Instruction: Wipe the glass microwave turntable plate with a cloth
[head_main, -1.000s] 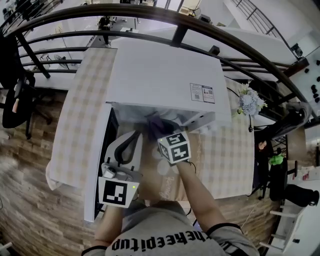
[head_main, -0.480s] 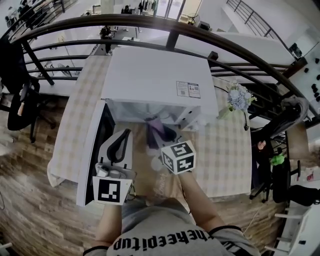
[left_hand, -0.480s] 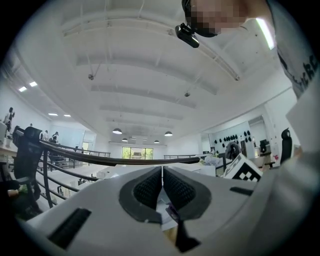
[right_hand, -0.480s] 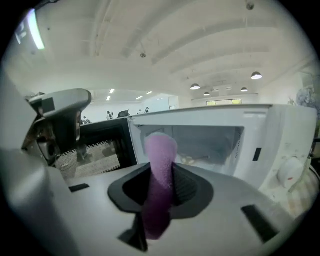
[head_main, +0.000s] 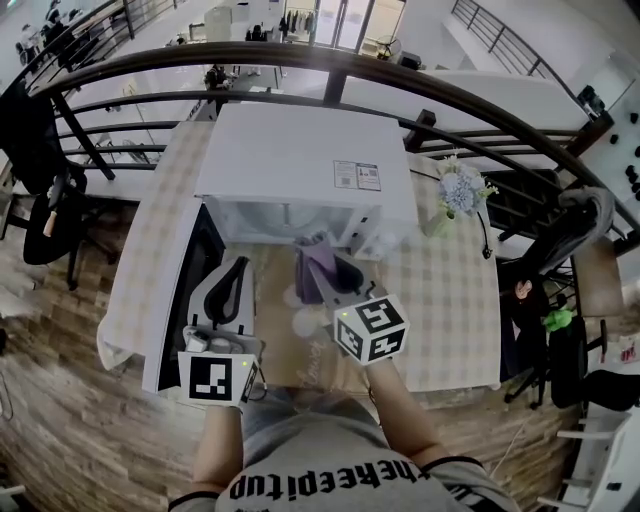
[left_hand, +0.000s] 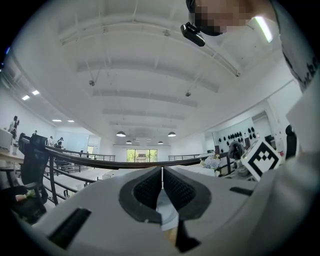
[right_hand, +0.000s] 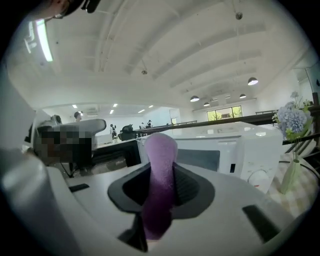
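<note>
Pinching purple cloth (right_hand: 160, 170) upright in right tool (head_main: 335, 285). Holding left tool (head_main: 238, 285) pressed together, nothing between pads, beside open door (head_main: 185, 290). Cannot make out plate; probably inside microwave (head_main: 300, 160) cavity, straight ahead of right tool, so nearer to right hand. Reaching forward over desk (head_main: 450, 290) edge, forearms low, tools pointing away from body.

Purple cloth (right_hand: 159, 180) (tablecloth (head_main: 450, 290) seemingly checked)
</note>
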